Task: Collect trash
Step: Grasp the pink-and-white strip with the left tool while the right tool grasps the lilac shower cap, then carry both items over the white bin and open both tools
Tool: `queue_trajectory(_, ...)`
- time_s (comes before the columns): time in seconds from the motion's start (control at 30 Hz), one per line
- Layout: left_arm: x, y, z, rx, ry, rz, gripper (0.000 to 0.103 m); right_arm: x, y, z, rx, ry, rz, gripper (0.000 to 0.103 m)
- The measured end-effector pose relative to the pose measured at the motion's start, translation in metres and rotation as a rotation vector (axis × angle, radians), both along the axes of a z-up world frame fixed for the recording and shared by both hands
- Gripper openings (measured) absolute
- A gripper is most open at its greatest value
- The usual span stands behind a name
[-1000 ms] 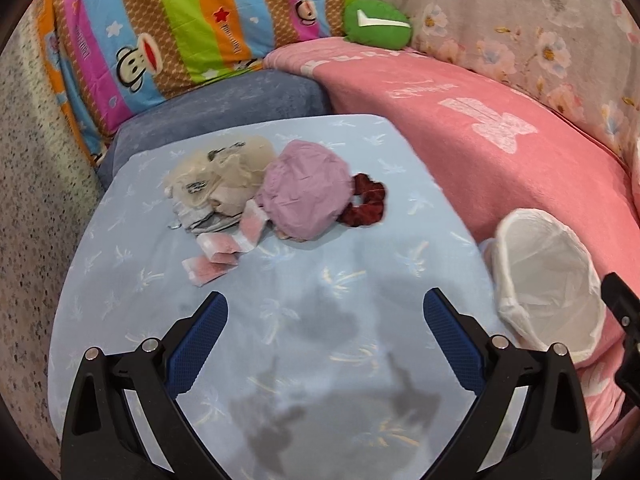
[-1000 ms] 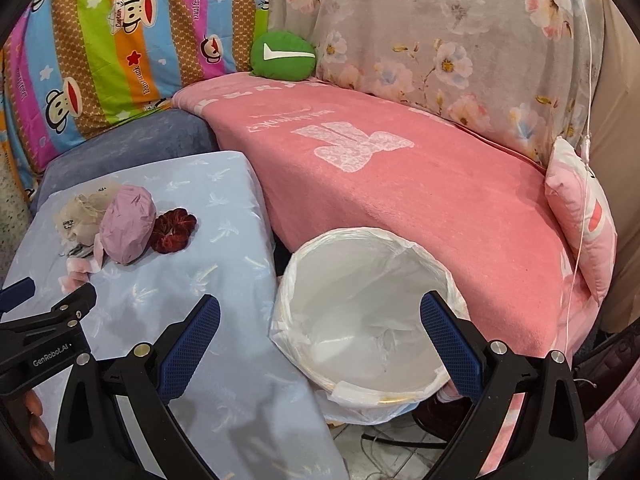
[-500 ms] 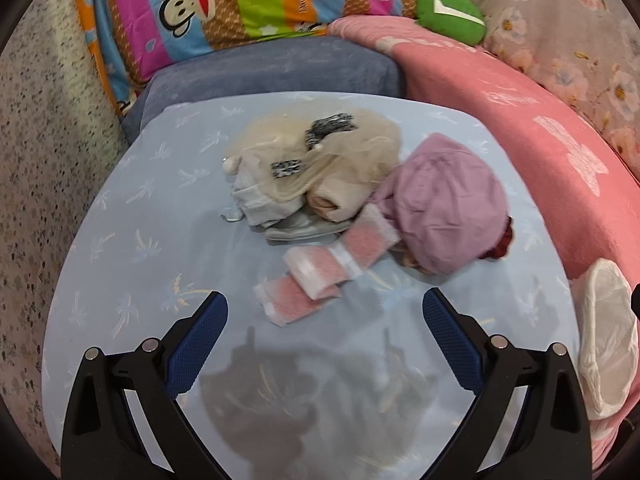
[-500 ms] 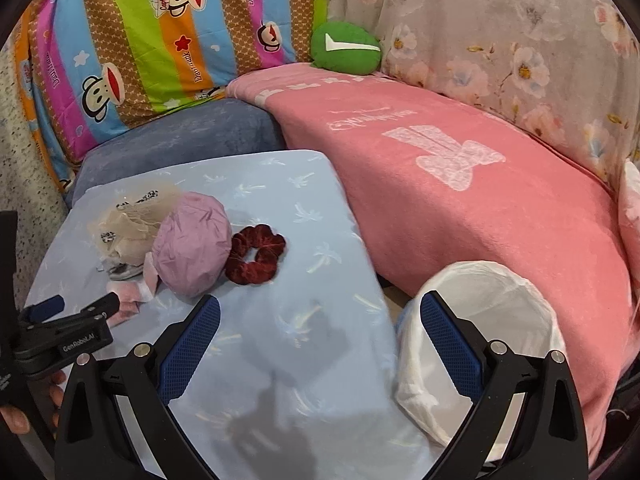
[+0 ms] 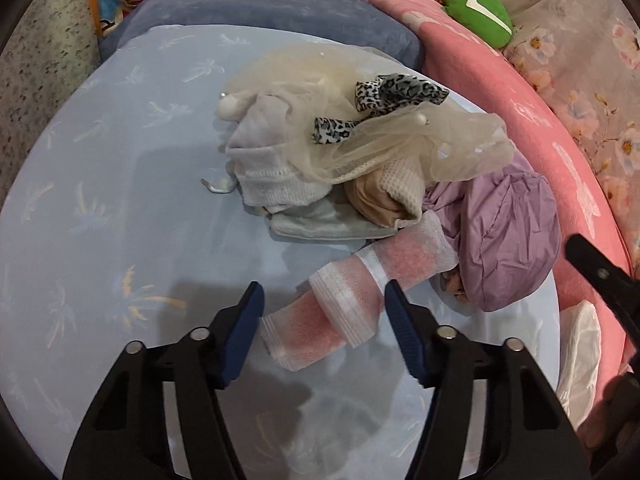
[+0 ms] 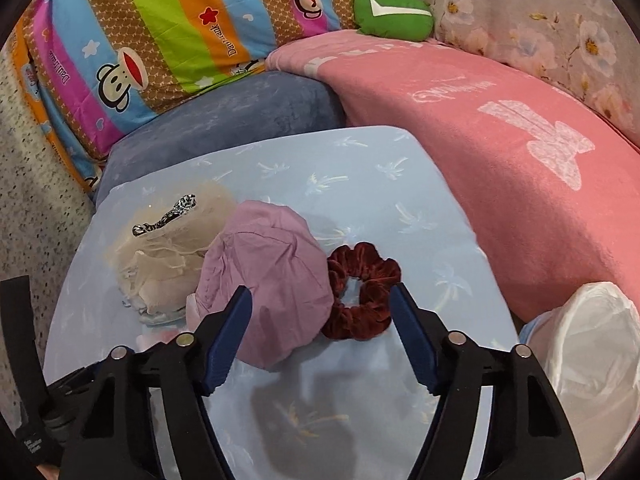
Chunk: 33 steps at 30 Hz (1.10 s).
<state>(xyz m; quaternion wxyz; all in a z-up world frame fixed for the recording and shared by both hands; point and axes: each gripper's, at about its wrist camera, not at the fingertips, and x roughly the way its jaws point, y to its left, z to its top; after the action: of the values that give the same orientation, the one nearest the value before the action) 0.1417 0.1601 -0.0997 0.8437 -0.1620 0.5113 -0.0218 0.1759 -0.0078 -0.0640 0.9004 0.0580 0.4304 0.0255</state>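
Observation:
A pink and white sock lies on the light blue table between the open fingers of my left gripper. Behind it is a heap: beige netting with a leopard ribbon, white cloth and a lilac cap. My right gripper is open, with the lilac cap and a dark red scrunchie between its fingers. The white-lined bin stands at the table's right edge and also shows in the left wrist view.
A pink blanket covers the sofa to the right. A grey-blue cushion, a striped monkey-print quilt and a green toy lie behind the table. A speckled wall is at the left.
Both grippers have moved forward and down to the heap. The left now straddles the pink sock and its fingers have narrowed. The right now straddles the cap and scrunchie, away from the bin.

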Motion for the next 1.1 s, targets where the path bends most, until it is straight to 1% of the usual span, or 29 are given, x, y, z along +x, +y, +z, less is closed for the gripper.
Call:
queue_trajectory(0.03, 0.001, 0.000, 0.000, -0.008, -0.003, -0.011, 0.047, 0.003, 0.004, -0.004, 0.004, 0.011, 0.008, 0.052)
queue_trajectory(0.07, 0.001, -0.001, 0.001, -0.018, -0.003, -0.021, 0.043, 0.005, 0.007, -0.008, 0.009, 0.021, 0.014, 0.048)
queue_trajectory(0.13, 0.002, -0.001, 0.001, -0.038, -0.006, -0.042, 0.029, 0.009, 0.013, -0.015, 0.027, 0.041, 0.031, 0.027)
queue_trajectory(0.17, 0.003, -0.001, 0.001, -0.043, -0.009, -0.054, 0.026, 0.010, 0.014, -0.017, 0.031, 0.047, 0.036, 0.019)
queue_trajectory(0.2, 0.004, -0.001, 0.002, -0.043, -0.014, -0.061, 0.023, 0.010, 0.018, -0.019, 0.035, 0.053, 0.042, 0.003)
queue_trajectory(0.23, 0.004, -0.001, 0.005, -0.039, -0.020, -0.068, 0.020, 0.010, 0.019, -0.017, 0.041, 0.049, 0.043, 0.002)
queue_trajectory(0.3, 0.003, -0.001, 0.012, -0.035, -0.041, -0.080, 0.017, 0.005, 0.020, -0.006, 0.045, 0.016, 0.048, 0.002)
queue_trajectory(0.37, 0.002, 0.000, 0.020, -0.029, -0.063, -0.087, 0.016, 0.000, 0.020, 0.009, 0.047, -0.016, 0.054, 0.001)
queue_trajectory(0.53, -0.006, 0.001, 0.048, -0.035, -0.128, -0.102, 0.016, -0.008, 0.010, 0.062, 0.067, -0.123, 0.051, 0.001)
queue_trajectory(0.7, -0.011, -0.008, 0.089, -0.024, -0.220, -0.141, 0.016, -0.017, -0.005, 0.112, 0.072, -0.213, 0.049, 0.001)
queue_trajectory(0.93, -0.012, -0.035, 0.137, -0.015, -0.319, -0.211, 0.016, -0.038, -0.034, 0.175, 0.069, -0.338, 0.015, 0.001)
queue_trajectory(1.1, -0.018, -0.057, 0.160, -0.010, -0.373, -0.255, 0.016, -0.053, -0.058, 0.214, 0.049, -0.410, -0.012, 0.001)
